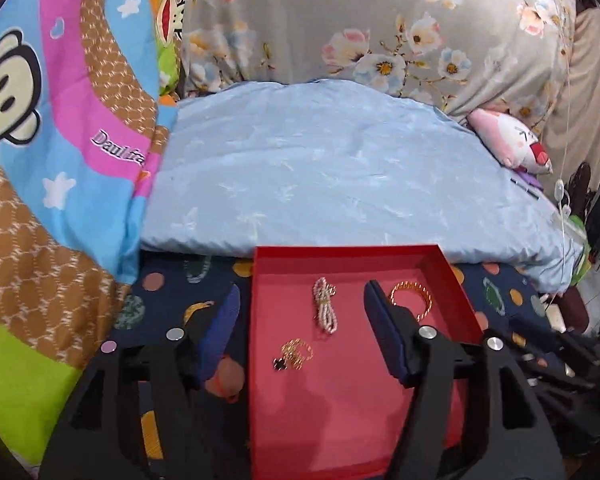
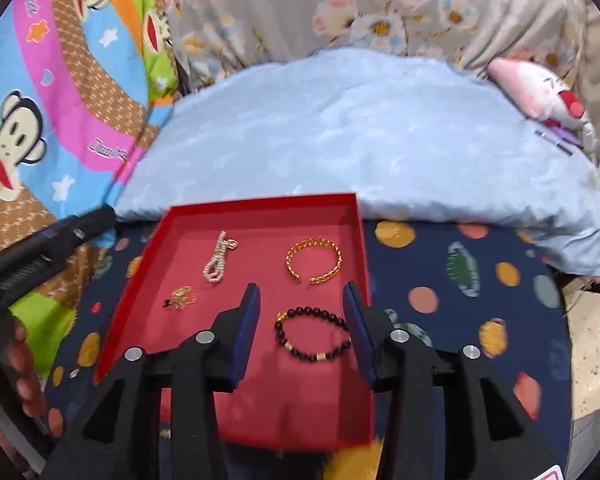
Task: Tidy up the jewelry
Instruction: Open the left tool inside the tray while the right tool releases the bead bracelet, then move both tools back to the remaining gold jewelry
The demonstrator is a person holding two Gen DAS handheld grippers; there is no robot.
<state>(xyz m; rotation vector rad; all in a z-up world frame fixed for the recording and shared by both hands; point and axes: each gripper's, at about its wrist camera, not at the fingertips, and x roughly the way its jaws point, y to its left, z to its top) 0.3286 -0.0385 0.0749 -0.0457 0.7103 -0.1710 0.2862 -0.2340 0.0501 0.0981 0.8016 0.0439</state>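
Note:
A red tray [image 2: 260, 206] lies on the dark spotted bedsheet. In it are a pearl strand [image 2: 219, 258], a gold cuff bracelet [image 2: 314, 262], a small gold chain piece with a dark charm [image 2: 179, 298] and a dark bead bracelet [image 2: 312, 334]. My right gripper [image 2: 300, 300] is open and empty, its fingers either side of the bead bracelet. My left gripper [image 1: 300, 308] is open and empty over the tray [image 1: 340, 250], above the pearl strand [image 1: 324, 310] and gold chain piece [image 1: 294, 354]; the gold cuff [image 1: 412, 298] shows past its right finger.
A light blue pillow [image 1: 320, 168] lies just behind the tray. A colourful monkey-print quilt [image 1: 52, 140] is piled at the left, a floral cover [image 1: 380, 20] behind, a pink plush toy [image 1: 512, 142] at the right. The bed edge and floor [image 2: 588, 340] are at the right.

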